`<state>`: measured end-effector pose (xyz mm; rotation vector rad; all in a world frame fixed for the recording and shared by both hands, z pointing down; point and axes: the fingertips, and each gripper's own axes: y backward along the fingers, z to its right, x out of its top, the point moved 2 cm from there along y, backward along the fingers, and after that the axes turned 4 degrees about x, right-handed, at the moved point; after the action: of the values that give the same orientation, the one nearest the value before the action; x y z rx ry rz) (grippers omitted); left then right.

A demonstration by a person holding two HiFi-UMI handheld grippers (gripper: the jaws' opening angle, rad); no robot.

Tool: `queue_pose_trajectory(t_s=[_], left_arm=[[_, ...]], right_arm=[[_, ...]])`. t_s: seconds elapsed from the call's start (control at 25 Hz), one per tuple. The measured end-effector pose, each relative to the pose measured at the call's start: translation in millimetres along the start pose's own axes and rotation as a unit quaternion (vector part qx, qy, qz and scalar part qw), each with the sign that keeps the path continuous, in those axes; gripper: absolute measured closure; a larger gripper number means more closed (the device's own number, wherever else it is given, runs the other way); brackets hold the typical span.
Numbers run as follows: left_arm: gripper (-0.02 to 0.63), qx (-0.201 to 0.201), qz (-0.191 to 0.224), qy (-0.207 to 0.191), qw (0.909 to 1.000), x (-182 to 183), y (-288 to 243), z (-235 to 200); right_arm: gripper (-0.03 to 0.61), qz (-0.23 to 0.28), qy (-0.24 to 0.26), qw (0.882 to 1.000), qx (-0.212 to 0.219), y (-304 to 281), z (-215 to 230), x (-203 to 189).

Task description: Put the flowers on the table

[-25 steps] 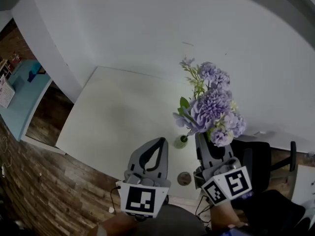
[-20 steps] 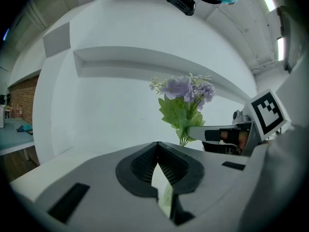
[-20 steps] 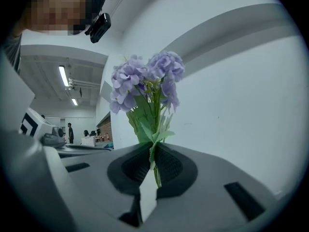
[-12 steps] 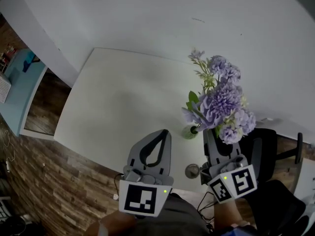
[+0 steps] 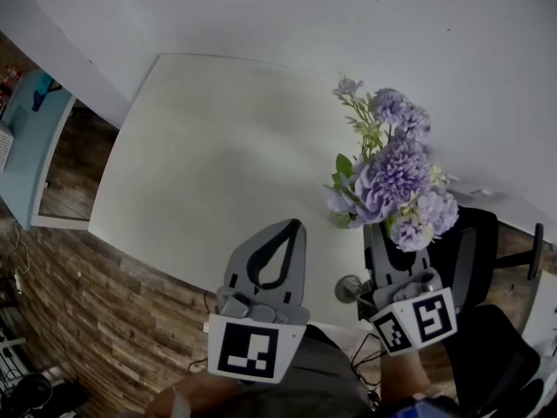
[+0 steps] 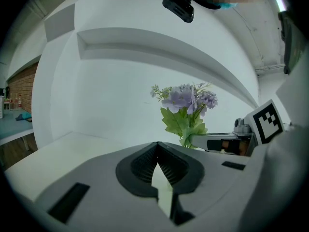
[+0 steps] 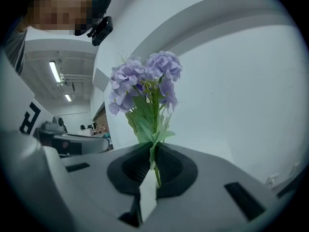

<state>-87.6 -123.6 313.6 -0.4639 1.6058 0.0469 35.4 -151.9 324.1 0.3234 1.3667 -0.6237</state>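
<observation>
At frame right, the right gripper (image 7: 153, 151) has its fingers clamped on the purple flower bunch's (image 5: 396, 177) green stem near the white worktop (image 5: 209, 146); the left gripper's (image 6: 158, 146) fingers are together.

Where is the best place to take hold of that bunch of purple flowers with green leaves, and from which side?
By the thin green stems below the leaves, coming from the stem end. The bunch of purple flowers is wide and soft on top but narrows to one slim bundle, probably easy to pinch between two jaws. The right gripper is shut on it there, blooms upright.
</observation>
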Motion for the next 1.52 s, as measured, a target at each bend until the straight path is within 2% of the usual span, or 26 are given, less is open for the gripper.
queue_pose_trajectory(t_s=[0.52,0.76,1.16,1.36,1.52], left_arm=[[0.606,-0.003,-0.017,0.01,0.9998,8,-17,4],[0.606,-0.006,-0.017,0.005,0.9998,8,-15,7],[0.606,-0.002,-0.013,-0.002,0.9999,10,-7,11],[0.606,0.003,-0.012,0.003,0.9999,7,-2,4],[0.606,0.004,-0.01,-0.004,0.9999,8,-2,18]], right_arm=[[0.557,-0.039,0.001,0.999,-0.016,-9,18,-15],[0.549,-0.038,0.004,0.999,-0.018,-9,18,-18],[0.472,-0.051,0.014,0.999,-0.012,-5,13,-21],[0.446,-0.061,-0.006,0.998,0.004,-5,5,-24],[0.437,-0.069,-0.01,0.998,0.01,3,10,-23]])
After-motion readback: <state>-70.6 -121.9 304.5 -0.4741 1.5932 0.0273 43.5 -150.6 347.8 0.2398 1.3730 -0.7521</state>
